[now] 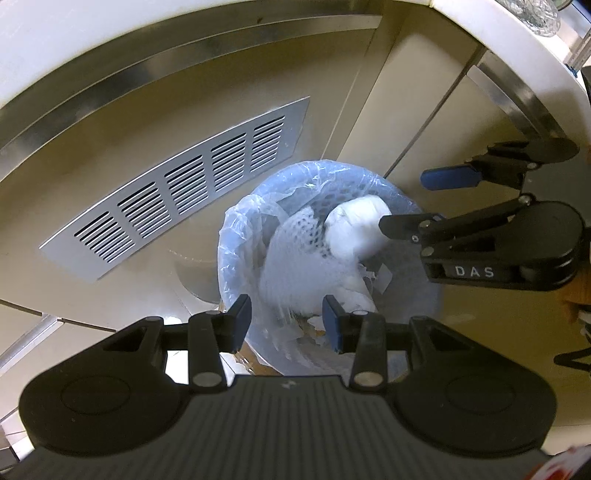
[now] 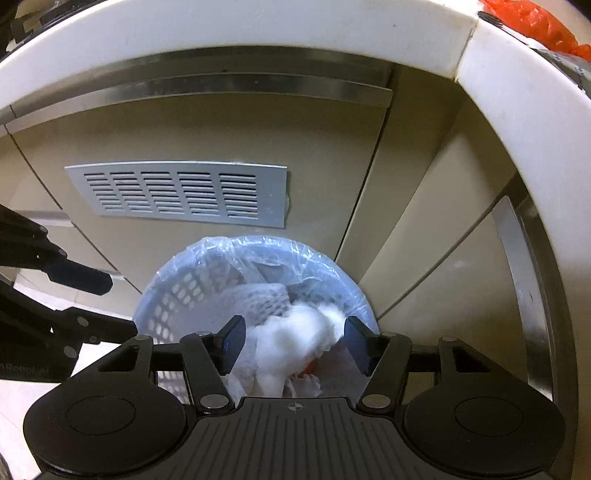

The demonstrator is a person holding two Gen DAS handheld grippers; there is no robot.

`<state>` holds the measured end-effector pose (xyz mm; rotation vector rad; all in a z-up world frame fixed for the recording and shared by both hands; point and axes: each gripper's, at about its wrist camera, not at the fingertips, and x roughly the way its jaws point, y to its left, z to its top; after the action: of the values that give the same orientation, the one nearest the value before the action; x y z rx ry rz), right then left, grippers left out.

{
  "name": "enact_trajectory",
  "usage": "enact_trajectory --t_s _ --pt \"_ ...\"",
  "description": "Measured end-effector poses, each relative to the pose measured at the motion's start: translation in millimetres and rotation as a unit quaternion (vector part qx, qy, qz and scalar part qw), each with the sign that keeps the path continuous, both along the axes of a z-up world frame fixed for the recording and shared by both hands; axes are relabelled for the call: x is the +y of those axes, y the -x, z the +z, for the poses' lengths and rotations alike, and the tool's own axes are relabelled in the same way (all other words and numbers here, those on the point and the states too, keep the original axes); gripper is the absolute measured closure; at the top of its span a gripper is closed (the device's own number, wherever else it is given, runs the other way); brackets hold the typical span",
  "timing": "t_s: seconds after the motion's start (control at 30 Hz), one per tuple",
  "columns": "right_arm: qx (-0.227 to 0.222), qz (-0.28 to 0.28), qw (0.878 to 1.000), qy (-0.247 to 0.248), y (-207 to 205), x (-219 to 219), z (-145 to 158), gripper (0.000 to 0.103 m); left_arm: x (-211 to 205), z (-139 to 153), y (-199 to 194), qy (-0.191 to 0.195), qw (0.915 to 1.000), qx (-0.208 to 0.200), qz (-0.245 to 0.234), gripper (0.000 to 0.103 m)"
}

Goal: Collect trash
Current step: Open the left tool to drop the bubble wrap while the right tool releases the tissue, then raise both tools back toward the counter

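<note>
A light blue waste basket (image 1: 231, 236) (image 2: 162, 299) lined with a clear plastic bag stands on the floor against the cabinet. Inside lie white mesh wrap (image 1: 295, 236) (image 2: 258, 295), crumpled paper and orange scraps. A blurred white wad (image 1: 354, 225) (image 2: 288, 343) sits below and between my right gripper's jaws, which do not press on it. My right gripper (image 2: 295, 341) (image 1: 424, 201) stands open over the basket. My left gripper (image 1: 286, 321) (image 2: 107, 302) hangs over the basket's near rim, partly open, with nothing gripped.
Beige cabinet doors with a metal vent grille (image 1: 177, 195) (image 2: 184, 194) rise right behind the basket. A white counter edge (image 2: 258, 26) runs overhead, with an orange-red bag (image 2: 532, 22) and glassware (image 1: 535, 14) on it. Pale floor (image 2: 22, 391) lies to the left.
</note>
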<state>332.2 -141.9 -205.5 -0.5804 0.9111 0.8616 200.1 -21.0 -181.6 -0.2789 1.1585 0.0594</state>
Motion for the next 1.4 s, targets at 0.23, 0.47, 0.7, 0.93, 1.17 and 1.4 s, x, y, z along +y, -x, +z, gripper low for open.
enact_trajectory --t_s 0.23,0.47,0.7,0.93,1.17,1.4 --pt "0.015 -0.006 1.0 -0.001 2 -3 0 0.044 1 1 4 -0.005 1.0 -0.001 0.002 0.065" --pt "0.014 -0.009 1.0 -0.004 8 -4 6 0.044 3 9 10 -0.014 0.9998 -0.012 0.004 0.065" --pt "0.012 -0.009 1.0 -0.02 17 -6 25 0.044 6 27 18 -0.024 0.9993 -0.029 0.006 0.065" --pt "0.004 -0.007 0.999 -0.053 31 -10 62 0.044 9 53 28 -0.036 0.998 -0.053 0.003 0.064" --pt "-0.02 -0.014 0.994 -0.111 44 -23 116 0.044 4 88 34 -0.042 0.9951 -0.089 -0.006 0.061" --pt "-0.06 -0.063 0.979 -0.186 43 -55 178 0.044 -6 129 20 -0.046 0.9882 -0.145 -0.018 0.055"
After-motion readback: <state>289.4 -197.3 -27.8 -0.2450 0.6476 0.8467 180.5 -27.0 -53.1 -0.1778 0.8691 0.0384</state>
